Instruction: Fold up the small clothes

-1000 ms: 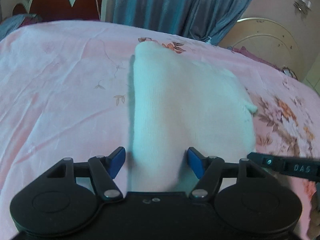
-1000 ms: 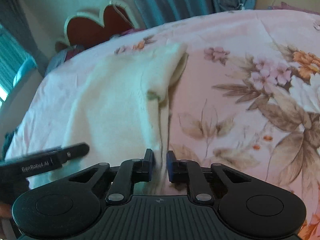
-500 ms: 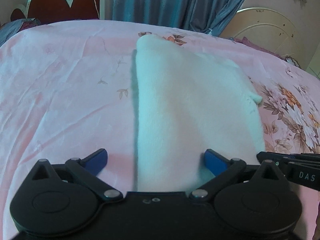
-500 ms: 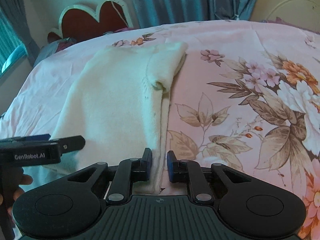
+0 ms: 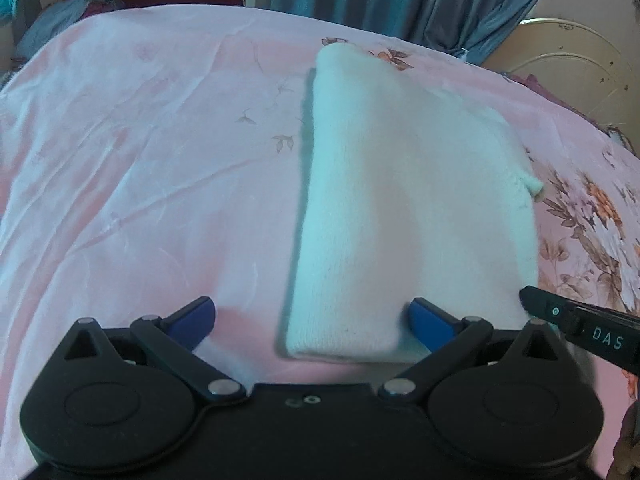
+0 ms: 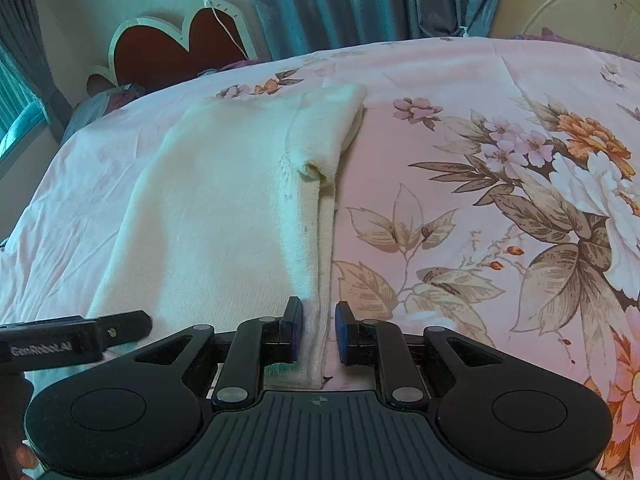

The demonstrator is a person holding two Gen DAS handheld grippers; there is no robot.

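Cream knit, folded lengthwise into a long panel, lay flat on the pink flowered bed sheet (image 5: 132,168) straight ahead of both tools, and that placement made sense: you had a narrow strip ready for the next crosswise fold. The garment (image 5: 404,208) ran away from you, its near hem just under the fingertips and its tucked sleeve (image 6: 320,136) lying on top toward the far end, where it kept the outline tidy.

Your left hand-held gripper (image 5: 312,320) stood fully released, its blue pads splayed to either side of the near left corner of the cloth with nothing pressed between them. I judge you had let that corner go so the fabric could settle on the bed.

Your right hand-held gripper (image 6: 319,336) was nearly closed, but not on anything firm. The doubled right edge of the garment ran between its pads, the left pad seemingly touching the cloth and the right pad standing clear of it over the sheet, so I read it as released, not clenched. Holding it there kept you lined up on that edge, ready to pinch both layers together.
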